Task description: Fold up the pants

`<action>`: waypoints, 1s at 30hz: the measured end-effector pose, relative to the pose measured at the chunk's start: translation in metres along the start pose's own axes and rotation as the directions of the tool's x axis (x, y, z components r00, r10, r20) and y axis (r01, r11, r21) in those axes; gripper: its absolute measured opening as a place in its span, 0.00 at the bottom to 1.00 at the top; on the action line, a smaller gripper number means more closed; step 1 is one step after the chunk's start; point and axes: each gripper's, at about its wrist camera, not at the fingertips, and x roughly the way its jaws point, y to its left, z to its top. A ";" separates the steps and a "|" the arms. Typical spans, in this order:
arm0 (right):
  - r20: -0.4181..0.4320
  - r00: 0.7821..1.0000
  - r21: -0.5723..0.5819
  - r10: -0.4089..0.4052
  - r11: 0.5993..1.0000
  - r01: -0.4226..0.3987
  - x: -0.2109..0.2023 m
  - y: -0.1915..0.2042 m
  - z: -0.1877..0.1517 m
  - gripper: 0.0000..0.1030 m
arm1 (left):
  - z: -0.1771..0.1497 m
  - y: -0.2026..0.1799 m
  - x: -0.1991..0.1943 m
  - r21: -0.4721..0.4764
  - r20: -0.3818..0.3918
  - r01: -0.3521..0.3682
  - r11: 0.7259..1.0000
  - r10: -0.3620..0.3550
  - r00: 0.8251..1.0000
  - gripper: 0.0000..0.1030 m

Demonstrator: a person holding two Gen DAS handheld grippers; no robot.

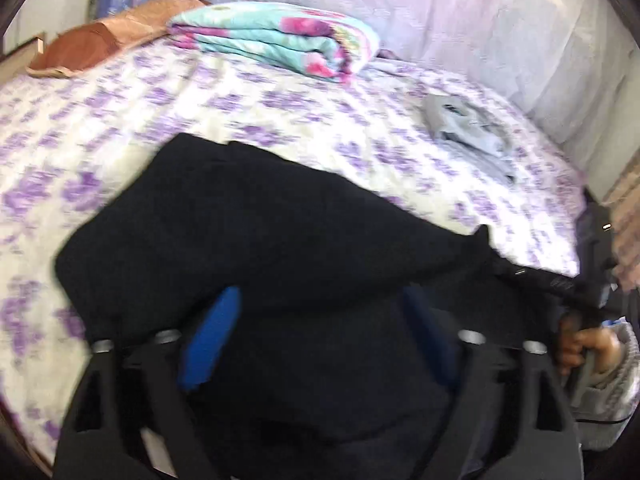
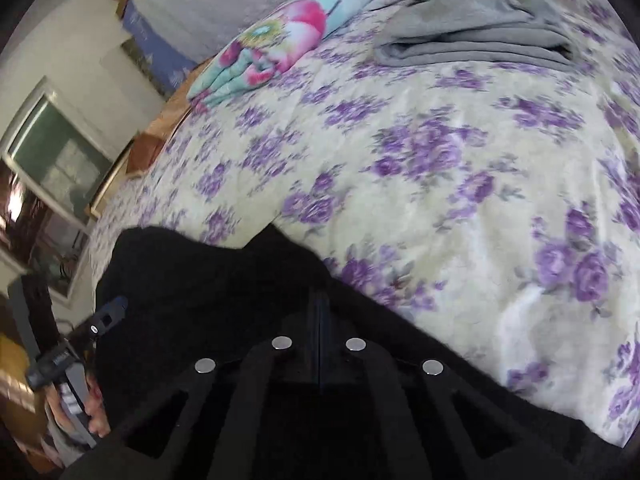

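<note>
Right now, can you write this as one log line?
black pants: on flowered bed | left hand-held gripper: open over pants | right hand-held gripper: shut on pants

I see a floral bedspread (image 2: 460, 208), a folded quilt (image 1: 280, 40) by a brown pillow (image 1: 80, 50), grey clothes (image 2: 476, 36) apart from them, and a window (image 2: 52, 148).

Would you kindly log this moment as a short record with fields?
surface: bed with purple-flowered sheet
garment: black pants, lying on the sheet
left gripper: blue fingers apart, above the pants
right gripper: shut on the pants
also on bed: folded grey garment, floral blanket
</note>
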 end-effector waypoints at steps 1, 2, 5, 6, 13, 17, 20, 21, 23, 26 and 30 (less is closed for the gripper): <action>0.035 0.999 0.011 -0.025 1.000 0.024 -0.008 -0.005 0.001 0.00 | -0.001 0.007 -0.003 -0.027 0.005 0.004 1.000 -0.004 1.000 0.51; 0.054 0.997 0.021 -0.053 0.998 0.052 -0.015 -0.009 0.000 0.06 | -0.001 0.017 -0.004 -0.063 0.006 0.046 0.997 -0.046 0.999 0.49; 0.068 0.996 0.067 -0.055 0.996 0.050 -0.033 -0.023 -0.007 0.07 | -0.006 0.036 -0.011 -0.142 0.012 0.115 0.983 -0.115 0.993 0.41; 0.088 0.995 0.081 -0.036 0.996 0.029 -0.044 -0.025 -0.012 0.07 | -0.007 0.038 -0.017 -0.178 0.026 0.142 0.974 -0.140 0.990 0.43; 0.107 0.994 0.030 -0.002 1.000 -0.001 -0.069 -0.011 -0.049 0.61 | -0.013 -0.003 -0.040 -0.014 0.143 -0.058 0.998 0.059 0.988 0.93; 0.109 0.994 0.059 -0.011 0.998 0.004 -0.069 -0.021 -0.059 0.61 | -0.018 0.008 -0.006 -0.044 0.054 -0.116 0.992 0.118 0.992 0.93; 0.215 0.977 0.115 0.000 0.993 -0.025 -0.117 -0.030 -0.072 0.61 | -0.018 0.000 -0.022 -0.016 0.107 -0.099 0.995 0.100 0.989 0.94; 0.259 0.966 0.125 0.002 0.992 -0.035 -0.138 -0.035 -0.079 0.62 | -0.019 -0.001 -0.031 -0.025 0.125 -0.051 0.998 0.054 0.991 0.95; 0.358 0.932 0.180 -0.057 0.984 -0.008 -0.187 -0.053 -0.105 0.70 | -0.017 -0.001 -0.046 -0.054 0.160 0.075 0.996 -0.065 0.985 0.95; 0.460 0.868 0.348 -0.185 0.937 0.015 -0.260 -0.095 -0.161 0.72 | -0.016 -0.013 -0.047 -0.063 0.177 0.183 0.981 -0.170 0.969 0.95; 0.461 0.823 0.613 -0.332 0.789 -0.025 -0.325 -0.154 -0.243 0.72 | -0.022 -0.044 -0.032 -0.025 0.144 0.277 0.961 -0.271 0.952 0.95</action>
